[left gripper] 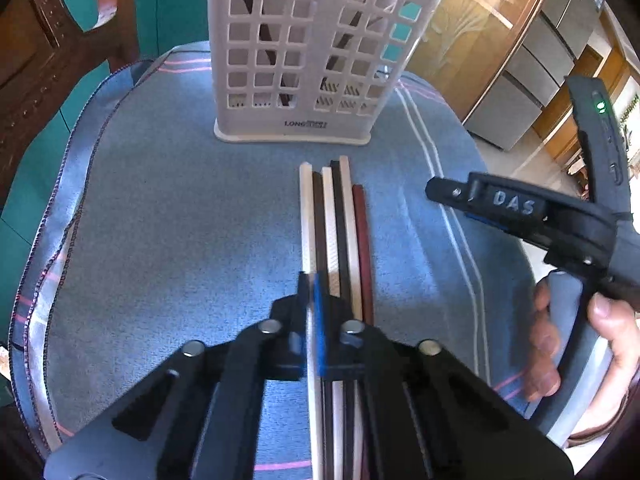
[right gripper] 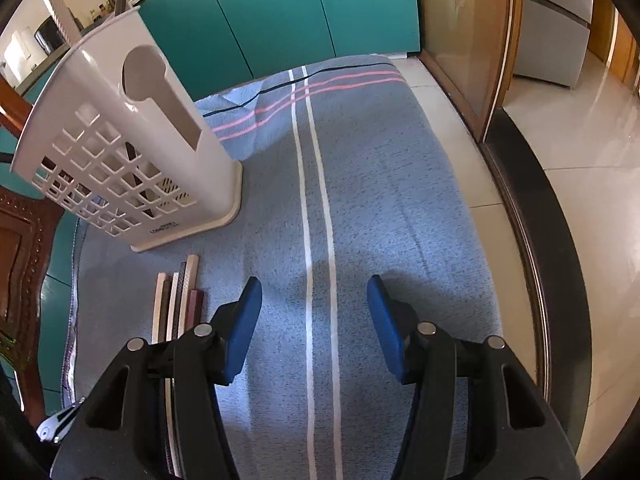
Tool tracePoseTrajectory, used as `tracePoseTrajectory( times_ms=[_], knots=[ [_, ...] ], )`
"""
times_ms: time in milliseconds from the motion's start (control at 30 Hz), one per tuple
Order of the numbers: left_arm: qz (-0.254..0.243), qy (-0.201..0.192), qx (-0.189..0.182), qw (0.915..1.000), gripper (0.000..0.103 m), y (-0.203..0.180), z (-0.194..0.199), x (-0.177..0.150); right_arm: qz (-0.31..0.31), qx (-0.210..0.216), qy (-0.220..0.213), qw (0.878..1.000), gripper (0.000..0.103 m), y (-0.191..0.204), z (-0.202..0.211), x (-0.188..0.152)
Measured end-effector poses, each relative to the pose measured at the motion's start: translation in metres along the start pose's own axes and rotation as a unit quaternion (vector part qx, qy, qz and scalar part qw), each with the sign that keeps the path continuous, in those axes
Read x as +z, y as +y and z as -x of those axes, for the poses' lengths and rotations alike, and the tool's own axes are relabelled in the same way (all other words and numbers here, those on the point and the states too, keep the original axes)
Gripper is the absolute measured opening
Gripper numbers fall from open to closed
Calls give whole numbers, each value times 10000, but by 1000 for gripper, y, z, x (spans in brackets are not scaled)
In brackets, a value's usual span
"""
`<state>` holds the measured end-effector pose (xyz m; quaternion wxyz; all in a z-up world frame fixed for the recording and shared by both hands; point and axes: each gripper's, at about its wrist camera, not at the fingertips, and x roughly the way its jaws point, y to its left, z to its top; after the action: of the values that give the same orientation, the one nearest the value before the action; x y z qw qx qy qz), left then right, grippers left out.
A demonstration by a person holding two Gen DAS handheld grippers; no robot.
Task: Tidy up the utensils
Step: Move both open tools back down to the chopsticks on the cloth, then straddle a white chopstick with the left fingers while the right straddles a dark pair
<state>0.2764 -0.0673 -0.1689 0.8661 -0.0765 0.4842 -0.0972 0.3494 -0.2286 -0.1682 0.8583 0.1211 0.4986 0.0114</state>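
A blue striped cloth (left gripper: 160, 220) is being shown spread over a rounded table, w/ its hemmed edge curving off to the left of the left gripper (left gripper: 312, 320) and dropping away ahead-right toward a tiled floor (right gripper: 580, 128). Open cloth is being left on both sides of the left gripper, more to its left.

Six chopsticks (left gripper: 334, 220), white and dark alternating w/ one reddish at the right, are being laid side by side, running straight ahead from under the left gripper. The left gripper's blue pads are being pressed nearly together around the leftmost white chopstick (left gripper: 307, 216), so it is being held narrow on that stick.

Directly ahead, just past the stick tips, a white slotted utensil holder (left gripper: 304, 52) is being stood upright. Dark sticks are being seen inside through the lattice, leaning; the count cannot be told.

The right gripper (right gripper: 314, 328) is being held wide apart w/ nothing between its pads, over bare cloth to the right of the chopsticks. From it, the holder is being seen ahead-left, and the cloth's far edge ahead, near teal cabinet doors (right gripper: 280, 12).
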Motion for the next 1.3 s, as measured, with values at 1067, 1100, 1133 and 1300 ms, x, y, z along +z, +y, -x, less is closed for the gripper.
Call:
tracePoseTrajectory(
  times_ms=[1067, 1100, 1133, 1300],
  knots=[
    [771, -138, 993, 9920, 25, 54, 10, 10, 2309, -132, -276, 9725, 56, 91, -3, -43],
    [755, -126, 979, 9922, 26, 54, 8, 10, 2400, -131, -287, 9703, 54, 95, -3, -45],
    [717, -111, 952, 9928, 28, 52, 7, 10, 2449, -121, -284, 9691, 52, 97, -3, -46],
    [539, -53, 859, 9948, 35, 42, 3, 9, 2283, 156, 48, 9735, 32, 88, -3, -39]
  ],
)
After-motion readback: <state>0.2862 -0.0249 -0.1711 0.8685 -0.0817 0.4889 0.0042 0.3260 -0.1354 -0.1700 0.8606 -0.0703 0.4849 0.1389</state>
